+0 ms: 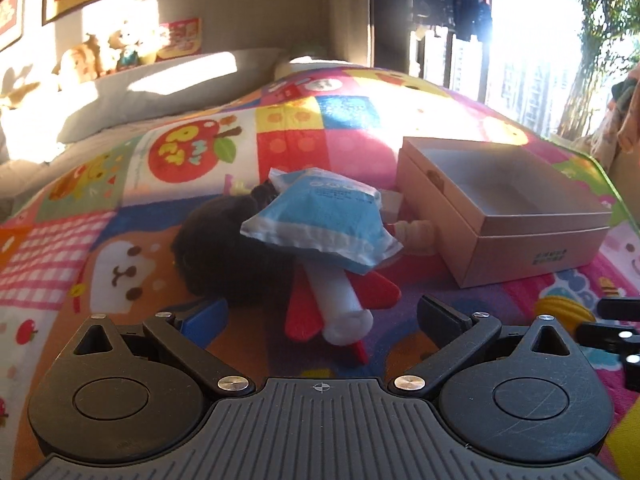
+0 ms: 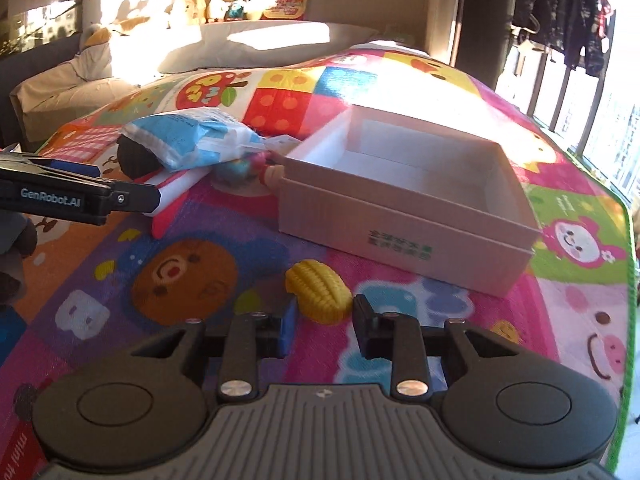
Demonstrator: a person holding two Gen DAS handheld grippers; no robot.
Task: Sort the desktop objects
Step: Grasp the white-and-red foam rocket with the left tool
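One ribbed yellow corn toy (image 2: 319, 297)

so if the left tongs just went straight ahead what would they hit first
Most likely the red and white plush toy, lying just ahead between the open left tongs. Beyond it sit the blue packet and a dark plush. Depth is hard to judge here.

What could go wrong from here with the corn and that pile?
The right gripper pinches the yellow corn toy only at its near end; it may slip on the way to the box, whose near wall must be cleared. The left gripper, jaws open, faces a pile: pulling the red-and-white plush could tip off the blue packet.
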